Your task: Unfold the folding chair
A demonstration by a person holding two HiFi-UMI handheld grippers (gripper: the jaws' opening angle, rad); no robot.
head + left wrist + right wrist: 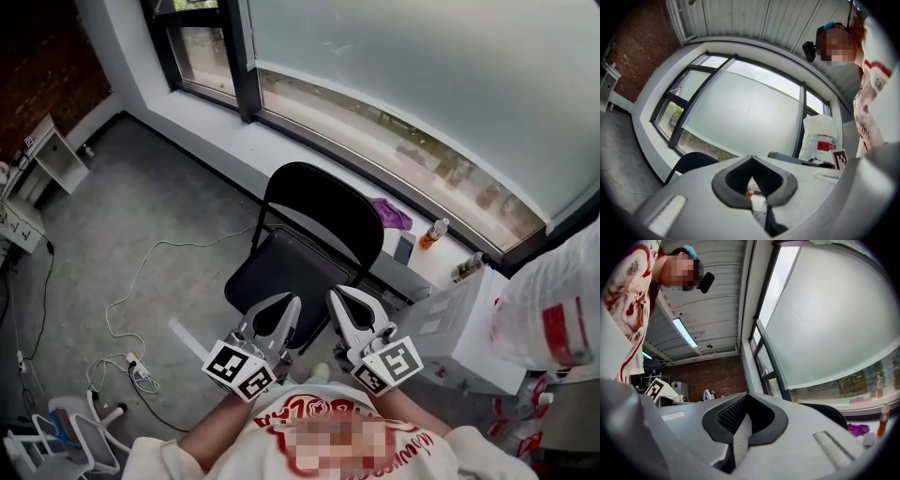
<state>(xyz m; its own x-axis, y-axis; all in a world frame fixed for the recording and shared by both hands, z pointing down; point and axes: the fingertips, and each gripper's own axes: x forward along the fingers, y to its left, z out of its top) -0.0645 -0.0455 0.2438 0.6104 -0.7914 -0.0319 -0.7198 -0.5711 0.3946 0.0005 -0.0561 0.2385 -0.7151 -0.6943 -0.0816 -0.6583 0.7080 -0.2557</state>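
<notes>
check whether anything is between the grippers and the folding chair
Nothing visible. The left gripper and right gripper, both shut and empty, hang over the near edge of the folding chair with only air between.

Folding chair [309, 248] stands right in front of me, backrest twd the window sill [234, 131]. Left of it the floor [159, 202] is bare, so there's room to pass. Cables [127, 314] trail nearer me on that side. Right side is tight: white unit [459, 328] just beside the seat, plastic bag [553, 314] beyond it. Sill behind the chair carries a bottle [433, 232] and a purple cloth [392, 214].
</notes>
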